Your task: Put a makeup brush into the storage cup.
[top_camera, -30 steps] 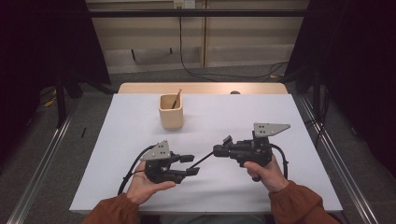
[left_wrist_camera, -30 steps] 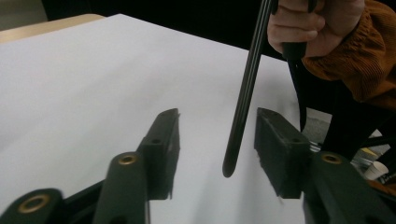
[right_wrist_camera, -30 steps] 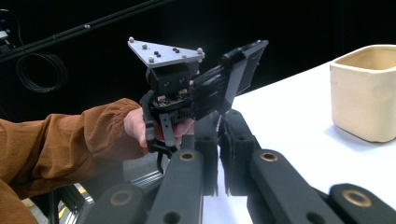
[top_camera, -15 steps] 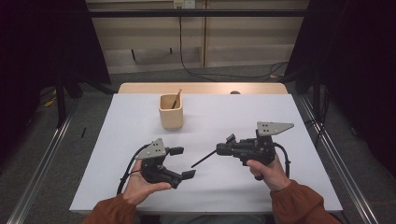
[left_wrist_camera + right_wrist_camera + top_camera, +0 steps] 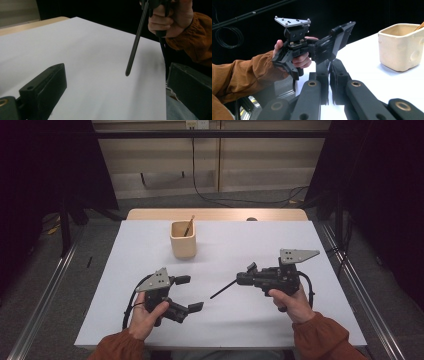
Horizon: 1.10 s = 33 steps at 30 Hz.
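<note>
White table (image 5: 240,320): my left gripper (image 5: 186,293) has just been opening, nothing between its jaws; right gripper (image 5: 243,279) clamps a black stick (image 5: 223,290).

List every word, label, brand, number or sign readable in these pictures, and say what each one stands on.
None: no readable text stands on anything.
The cream cup, the white table cover, the black stick and both grippers' grey plates carry no lettering.
The wall fitting at the high view's top edge is too small to read.
</note>
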{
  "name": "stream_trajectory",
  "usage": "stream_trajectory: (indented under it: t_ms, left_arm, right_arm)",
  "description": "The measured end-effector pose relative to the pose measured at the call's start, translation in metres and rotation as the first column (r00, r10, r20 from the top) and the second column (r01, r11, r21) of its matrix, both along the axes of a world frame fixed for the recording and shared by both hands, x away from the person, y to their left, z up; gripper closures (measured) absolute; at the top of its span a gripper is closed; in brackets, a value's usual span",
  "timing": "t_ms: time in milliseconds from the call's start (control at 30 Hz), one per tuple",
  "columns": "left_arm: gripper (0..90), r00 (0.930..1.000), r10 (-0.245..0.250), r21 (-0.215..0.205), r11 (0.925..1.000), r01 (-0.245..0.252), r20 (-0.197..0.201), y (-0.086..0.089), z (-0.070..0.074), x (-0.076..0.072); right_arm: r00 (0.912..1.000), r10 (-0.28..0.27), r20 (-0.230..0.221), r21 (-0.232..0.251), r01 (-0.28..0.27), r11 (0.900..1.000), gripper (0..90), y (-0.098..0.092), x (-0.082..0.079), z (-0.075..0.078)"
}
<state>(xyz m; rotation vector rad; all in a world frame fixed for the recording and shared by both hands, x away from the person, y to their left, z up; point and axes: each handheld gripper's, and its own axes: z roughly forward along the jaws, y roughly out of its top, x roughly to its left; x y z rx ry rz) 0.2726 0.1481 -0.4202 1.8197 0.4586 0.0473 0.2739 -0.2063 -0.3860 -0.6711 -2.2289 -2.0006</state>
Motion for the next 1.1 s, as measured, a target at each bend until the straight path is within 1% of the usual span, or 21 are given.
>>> stream_trajectory:
  t_ms: [33, 67, 133, 233, 333, 433, 500, 533, 633, 667, 700, 733, 867, 933, 1000, 1100]
  left_arm:
    - [2.1, 1.0000, 0.005, -0.001, 1.0000, -0.005, -0.008, 0.001, 0.000, 0.001]
    - [1.8, 0.9998, 0.009, -0.012, 0.9999, -0.010, -0.018, 0.002, -0.001, 0.000]
    - [1.8, 0.9997, 0.024, -0.004, 0.9997, -0.024, -0.008, 0.005, -0.001, -0.001]
    - [1.8, 0.9992, 0.039, -0.007, 0.9992, -0.039, -0.002, 0.009, -0.001, -0.002]
    - [1.8, 0.9987, 0.050, -0.009, 0.9987, -0.050, -0.001, 0.012, -0.001, -0.002]
    - [1.8, 0.9989, 0.044, -0.003, 0.9990, -0.044, -0.014, 0.012, -0.003, -0.002]
    - [1.8, 0.9991, 0.040, 0.009, 0.9992, -0.040, -0.012, 0.011, -0.004, -0.003]
    - [1.8, 0.9992, 0.038, 0.011, 0.9992, -0.038, -0.008, 0.010, -0.004, -0.004]
    - [1.8, 0.9995, 0.031, 0.007, 0.9995, -0.031, -0.008, 0.009, -0.004, -0.004]
    - [1.8, 0.9995, 0.031, 0.008, 0.9995, -0.031, -0.006, 0.009, -0.004, -0.004]
    - [1.8, 0.9995, 0.030, 0.009, 0.9995, -0.030, -0.007, 0.009, -0.004, -0.004]
    - [1.8, 0.9995, 0.030, 0.009, 0.9995, -0.030, -0.007, 0.009, -0.004, -0.004]
    - [1.8, 0.9996, 0.028, 0.009, 0.9996, -0.028, -0.006, 0.009, -0.004, -0.005]
    - [1.8, 0.9996, 0.029, 0.028, 0.9992, -0.029, 0.001, 0.009, -0.004, -0.005]
    - [1.8, 0.9997, 0.025, 0.024, 0.9994, -0.025, -0.005, 0.008, -0.004, -0.005]
    - [1.8, 0.9997, 0.025, 0.022, 0.9994, -0.025, -0.007, 0.008, -0.004, -0.005]
  right_arm:
    - [1.0000, -0.004, 0.002, -0.004, 0.004, 1.000, 85.6, -0.001, 0.000, 0.000]
    - [1.0000, -0.008, 0.003, -0.012, 0.008, 1.000, 85.6, -0.001, 0.000, 0.000]
    - [0.9998, -0.021, -0.003, -0.022, 0.021, 1.000, 85.6, -0.003, 0.001, 0.000]
    - [0.9994, -0.031, -0.014, -0.020, 0.031, 0.999, 85.6, -0.006, 0.003, 0.000]
    - [0.9995, -0.026, -0.015, -0.020, 0.026, 0.999, 85.5, -0.008, 0.003, 0.001]
    - [0.9995, -0.011, -0.029, -0.029, 0.010, 1.000, 85.5, -0.008, 0.004, 0.001]
    - [0.9993, -0.003, -0.038, -0.047, 0.001, 0.999, 85.5, -0.008, 0.005, 0.001]
    - [0.9991, 0.006, -0.043, -0.048, -0.008, 0.999, 85.5, -0.008, 0.006, 0.001]
    - [0.9983, 0.022, -0.054, -0.068, -0.025, 0.997, 85.5, -0.006, 0.007, 0.003]
    - [0.9985, 0.028, -0.048, -0.088, -0.032, 0.996, 85.5, -0.005, 0.008, 0.005]
    - [0.9984, 0.030, -0.047, -0.095, -0.034, 0.995, 85.4, -0.004, 0.008, 0.006]
    - [0.9978, 0.044, -0.049, -0.093, -0.048, 0.995, 85.5, -0.003, 0.009, 0.007]
    - [0.9975, 0.057, -0.041, -0.131, -0.062, 0.989, 85.5, 0.001, 0.011, 0.013]
    - [0.9963, 0.071, -0.050, -0.142, -0.077, 0.987, 85.4, 0.003, 0.013, 0.015]
    - [0.9949, 0.082, -0.059, -0.163, -0.091, 0.982, 85.5, 0.006, 0.014, 0.017]
    - [0.9937, 0.090, -0.068, -0.178, -0.101, 0.979, 85.4, 0.008, 0.017, 0.019]
